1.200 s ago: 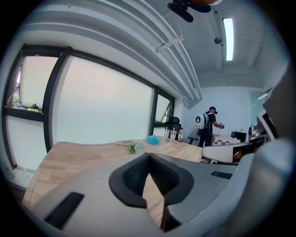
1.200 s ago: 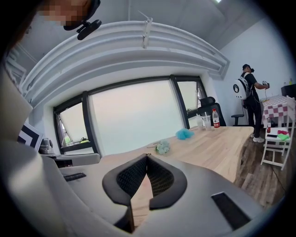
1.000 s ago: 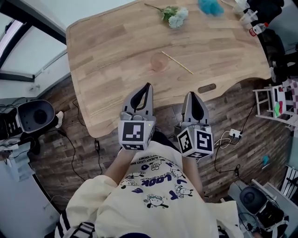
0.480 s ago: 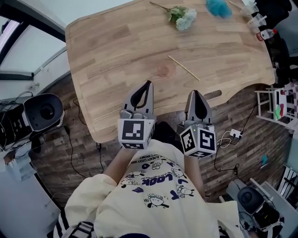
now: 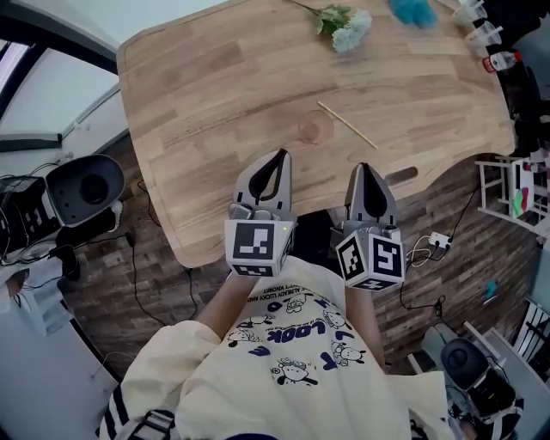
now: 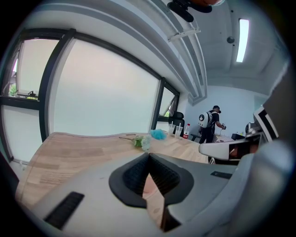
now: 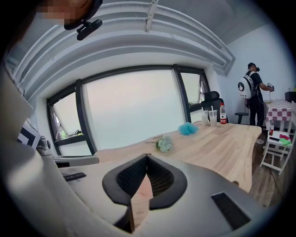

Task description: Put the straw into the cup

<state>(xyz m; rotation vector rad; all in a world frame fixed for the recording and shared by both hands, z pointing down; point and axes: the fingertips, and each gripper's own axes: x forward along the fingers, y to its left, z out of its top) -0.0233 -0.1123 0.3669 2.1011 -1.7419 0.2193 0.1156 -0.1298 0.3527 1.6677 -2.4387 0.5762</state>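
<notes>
Small shift over the last second: the whole picture has slid, and the cup now sits closer to the tools than it did, so the person seems to be settling in toward the bench rather than reaching yet. The left tool hovers over the near edge, jaws pressed tip to tip with nothing between them; its own view confirms that. The right tool is the same story, jaws together and empty, hanging just off the near edge beside its partner. The straw lies flat on the wood, slanting from far-left to near-right, just right of the cup and outside it. Whether the two touch I can't tell from here. So the task reads as barely begun: no pick-up yet, and a tool will have to open before it can take that thin stick. Now the count: one clear cup in play, one straw, two tools. Farther off there's one bunch of pale flowers and one blue fluffy thing. At the far right corner stand two clear drink cups and one bottle, well apart from the action. One person with a backpack stands in the background.
</notes>
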